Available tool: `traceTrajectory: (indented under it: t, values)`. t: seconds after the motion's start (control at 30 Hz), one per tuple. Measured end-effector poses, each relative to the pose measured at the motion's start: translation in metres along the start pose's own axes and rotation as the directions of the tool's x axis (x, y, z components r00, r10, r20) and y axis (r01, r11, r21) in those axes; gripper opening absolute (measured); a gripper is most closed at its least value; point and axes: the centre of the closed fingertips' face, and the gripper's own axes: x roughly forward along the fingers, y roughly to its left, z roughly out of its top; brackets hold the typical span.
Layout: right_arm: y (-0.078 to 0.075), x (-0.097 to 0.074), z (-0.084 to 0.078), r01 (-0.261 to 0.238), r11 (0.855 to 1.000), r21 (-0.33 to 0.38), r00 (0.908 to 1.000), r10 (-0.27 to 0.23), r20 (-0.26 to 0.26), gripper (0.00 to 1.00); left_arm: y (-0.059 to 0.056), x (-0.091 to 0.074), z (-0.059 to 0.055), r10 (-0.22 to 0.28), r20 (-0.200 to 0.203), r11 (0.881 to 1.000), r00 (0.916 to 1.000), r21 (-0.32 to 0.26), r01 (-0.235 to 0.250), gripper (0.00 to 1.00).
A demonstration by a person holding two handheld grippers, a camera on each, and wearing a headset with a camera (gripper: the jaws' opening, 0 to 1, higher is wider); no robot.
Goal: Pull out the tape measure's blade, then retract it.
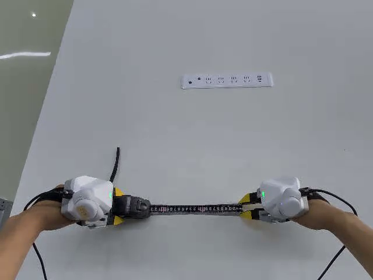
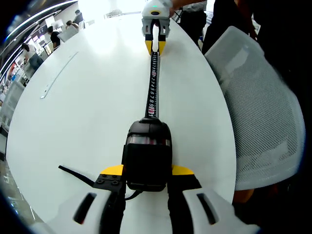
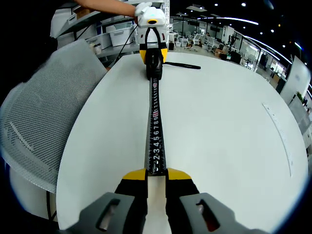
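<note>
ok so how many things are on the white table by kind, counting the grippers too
black tape measure, blade pulled out: 1
long white power strip: 1
thin black strap: 1
white and yellow two-jaw grippers, left gripper and right gripper: 2
total: 5

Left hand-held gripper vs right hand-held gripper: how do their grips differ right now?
The left hand-held gripper clamps the black tape measure case; the right hand-held gripper pinches the end of the blade. The left one's jaws stand wide around the case; the right one's are nearly together on the thin blade. Shared: both are shut, low over the white table, facing each other along the drawn-out blade.
</note>
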Motion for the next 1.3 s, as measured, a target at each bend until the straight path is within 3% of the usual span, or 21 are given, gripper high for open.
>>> traceTrajectory:
  t: [0.3,0.57,0.8,1.13,1.3]
  values:
    - [-0.002,0.005,-0.004,0.0,1.0,0.022,0.9999,0.0,-0.015,0.12,0.001,0.0,-0.002,-0.003,-0.007,1.0,1.0,-0.007,0.003,0.3]
    - [0.001,0.002,0.001,-0.001,1.0,-0.019,0.9996,0.001,-0.028,0.14,0.0,0.0,-0.003,-0.006,-0.019,1.0,0.9998,-0.004,0.006,0.3]
    - [0.002,0.01,0.003,-0.018,1.0,-0.019,0.9996,0.018,-0.022,0.2,0.0,0.001,-0.003,-0.006,-0.02,1.0,0.9998,-0.006,0.006,0.3]
    - [0.004,0.014,0.001,-0.018,1.0,-0.009,0.9996,0.018,-0.022,0.26,0.0,0.004,-0.004,0.017,-0.019,1.0,0.9997,0.023,-0.017,0.31]
    - [0.006,0.014,0.001,-0.008,1.0,0.001,0.9997,0.008,-0.023,0.29,0.002,0.006,-0.005,0.031,-0.005,0.999,0.9995,-0.007,-0.031,0.32]
